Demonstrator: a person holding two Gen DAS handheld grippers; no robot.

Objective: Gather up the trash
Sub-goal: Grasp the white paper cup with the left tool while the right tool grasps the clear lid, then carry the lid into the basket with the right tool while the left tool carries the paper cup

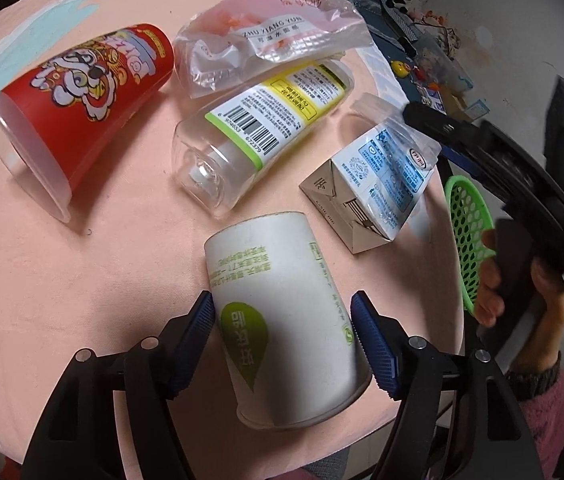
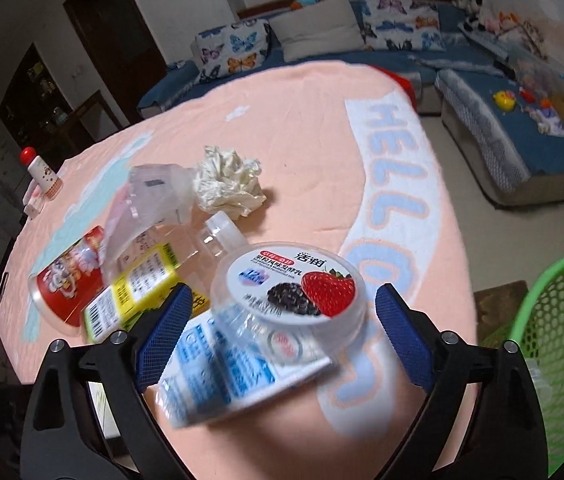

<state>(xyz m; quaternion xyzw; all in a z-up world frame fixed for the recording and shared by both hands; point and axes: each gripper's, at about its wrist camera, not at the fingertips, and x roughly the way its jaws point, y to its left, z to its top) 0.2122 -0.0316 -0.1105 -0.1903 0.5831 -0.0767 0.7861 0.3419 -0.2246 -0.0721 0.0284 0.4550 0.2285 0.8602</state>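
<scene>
While left tongs (image 1: pixel 283 344) straddle the paper cup (image 1: pixel 282 320), right tongs (image 2: pixel 282 340) gape.

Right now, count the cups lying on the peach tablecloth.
2. The white paper cup with a green leaf lies on its side between the left gripper's jaws. The red cartoon-printed plastic cup lies on its side at far left. Others may be hidden.

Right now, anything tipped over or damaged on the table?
Yes. The white paper cup, red cup and clear bottle all lie on their sides. The milk carton is squashed, and a crumpled tissue sits behind.
</scene>
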